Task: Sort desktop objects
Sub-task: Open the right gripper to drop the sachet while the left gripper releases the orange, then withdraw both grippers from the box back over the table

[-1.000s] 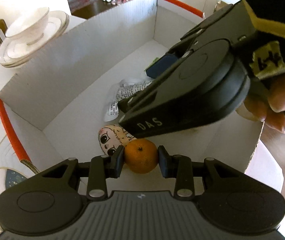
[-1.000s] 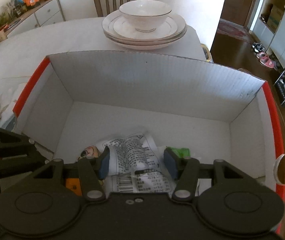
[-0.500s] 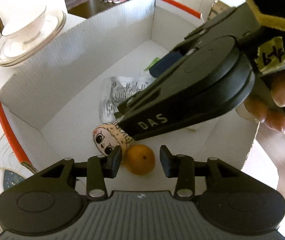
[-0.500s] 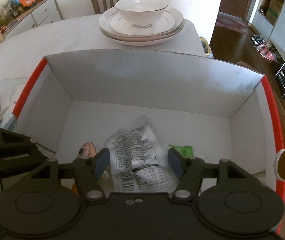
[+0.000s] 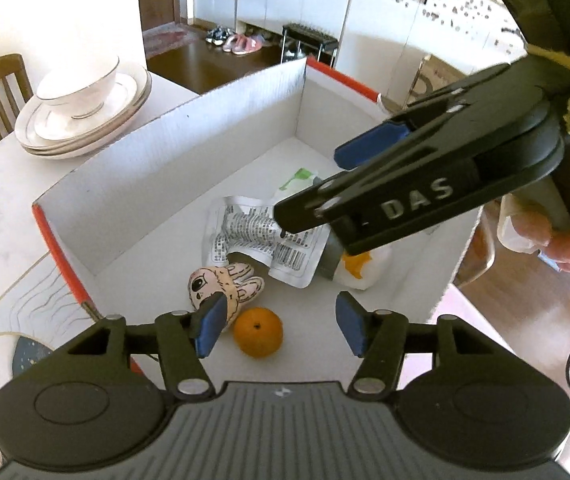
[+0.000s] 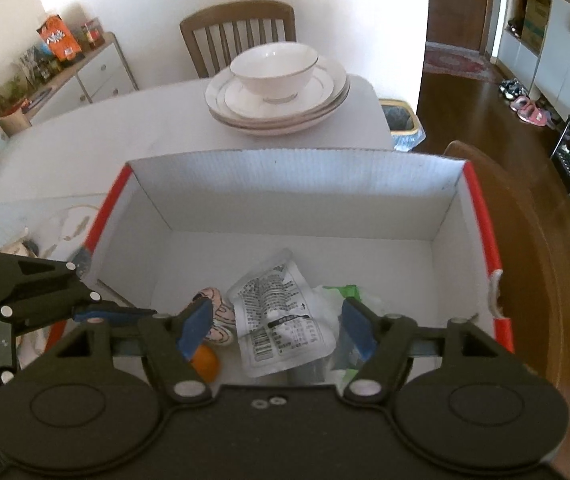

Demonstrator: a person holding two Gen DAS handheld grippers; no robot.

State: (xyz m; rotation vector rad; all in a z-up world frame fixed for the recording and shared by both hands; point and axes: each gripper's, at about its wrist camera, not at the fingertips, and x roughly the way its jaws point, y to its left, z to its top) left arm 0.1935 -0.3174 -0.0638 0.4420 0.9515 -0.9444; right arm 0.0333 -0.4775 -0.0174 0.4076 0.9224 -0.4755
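Left wrist view, near to far: left gripper (image 5: 277, 330) held above the near end of the cardboard box (image 5: 173, 164), jaws spread wide and empty. Orange (image 5: 258, 332) sits on the box floor just below and between the pads, touching neither. Just beyond it lies a cartoon-face doll (image 5: 221, 284), then a silver printed pouch (image 5: 261, 236), then a white packet with green print (image 5: 297, 178). A white item with a yellow patch (image 5: 359, 266) lies partly hidden under the right gripper (image 5: 309, 184), which crosses the view from the right.

Right wrist view: right gripper (image 6: 277, 328) also spread open, holding nothing, hovering over the pouch (image 6: 281, 320) — contents all rest inside the box. Farther off, a bowl on stacked plates (image 6: 277, 92) on the table, chair (image 6: 237, 28) behind.

Step, as I judge it: drop-off into the box done for both hands. Next move calls for lifting clear of the box walls — then going to whatever remains on the table.
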